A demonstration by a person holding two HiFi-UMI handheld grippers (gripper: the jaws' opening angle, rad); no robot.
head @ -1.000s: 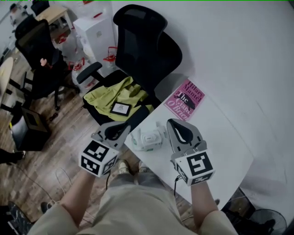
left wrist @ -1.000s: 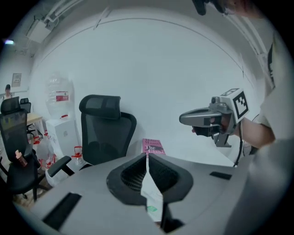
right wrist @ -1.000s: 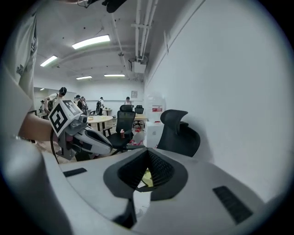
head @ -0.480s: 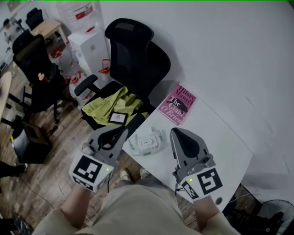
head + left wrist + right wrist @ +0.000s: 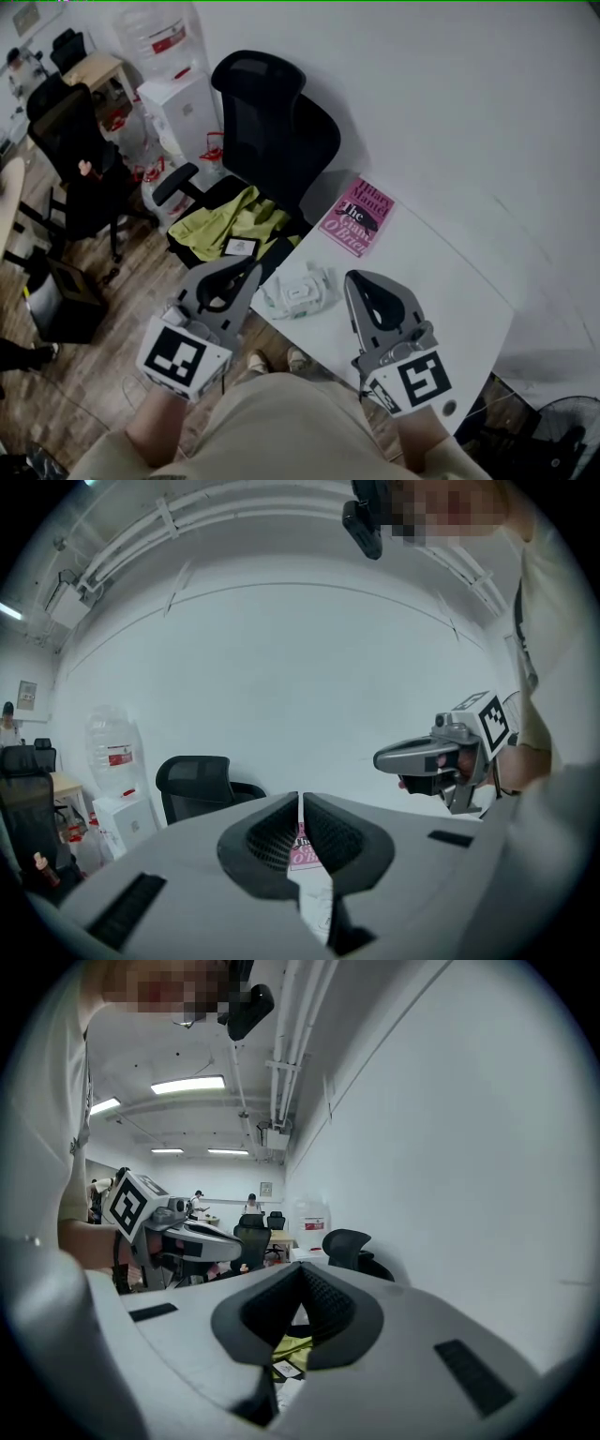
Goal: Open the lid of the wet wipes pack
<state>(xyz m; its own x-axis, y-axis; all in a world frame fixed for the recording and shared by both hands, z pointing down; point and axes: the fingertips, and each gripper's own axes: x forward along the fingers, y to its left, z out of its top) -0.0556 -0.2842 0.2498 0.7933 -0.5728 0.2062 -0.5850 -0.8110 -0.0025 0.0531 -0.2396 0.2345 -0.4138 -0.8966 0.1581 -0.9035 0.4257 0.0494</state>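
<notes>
The white wet wipes pack (image 5: 298,292) lies near the table's left corner, its lid flat on top. My left gripper (image 5: 251,265) hangs raised to the pack's left, jaws shut with nothing between them. My right gripper (image 5: 354,279) hangs raised to the pack's right, also shut and empty. Neither touches the pack. In the left gripper view the jaws (image 5: 300,799) meet tip to tip, and the right gripper (image 5: 412,757) shows across from them. In the right gripper view the jaws (image 5: 302,1271) meet too, with the left gripper (image 5: 187,1239) at the left.
A pink book (image 5: 356,217) lies on the white table (image 5: 450,281) beyond the pack. A black office chair (image 5: 272,122) with a yellow-green garment (image 5: 225,220) and a small tablet (image 5: 240,247) stands off the table's left edge. A white wall runs behind.
Both grippers have risen away from the wet wipes pack and drawn back toward me. The pack stays in place on the table.
</notes>
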